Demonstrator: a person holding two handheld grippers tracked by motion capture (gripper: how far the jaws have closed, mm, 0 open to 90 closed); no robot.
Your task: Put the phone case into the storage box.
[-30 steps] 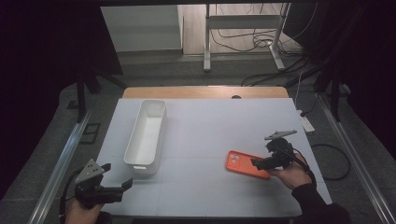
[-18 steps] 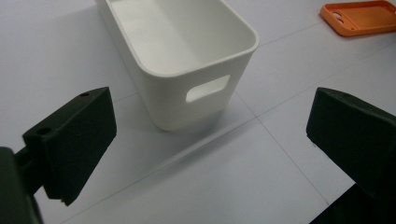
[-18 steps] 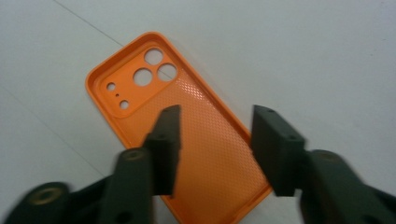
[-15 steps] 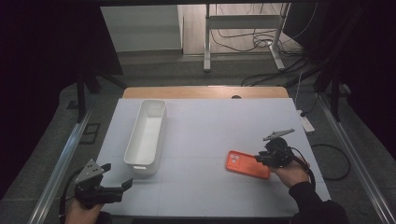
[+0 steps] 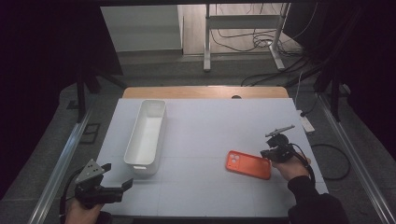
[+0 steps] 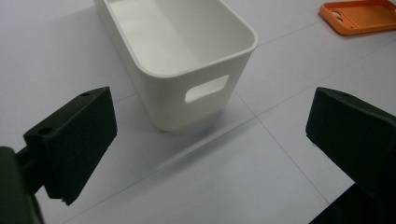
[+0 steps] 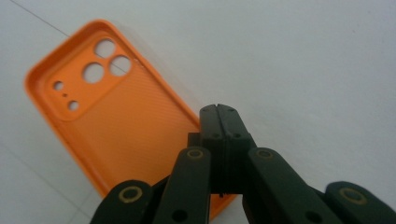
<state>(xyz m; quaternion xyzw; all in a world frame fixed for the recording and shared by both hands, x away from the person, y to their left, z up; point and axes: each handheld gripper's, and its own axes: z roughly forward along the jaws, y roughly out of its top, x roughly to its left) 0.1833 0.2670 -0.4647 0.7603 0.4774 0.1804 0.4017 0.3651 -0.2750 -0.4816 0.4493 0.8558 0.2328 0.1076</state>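
With its jaws just closed on the near edge of the orange phone case lying flat on the tabletop, the right claw is mid-pickup; next comes a lift, probably toward the white bin (left claw gapes, idle).

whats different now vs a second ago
The right hand-held gripper has just been closing its jaws and now has them shut at the near edge of the orange phone case; whether the rim is pinched between them cannot be told. The case lies in much the same spot on the table. The left hand-held gripper stays open near the white bin, which has not moved.
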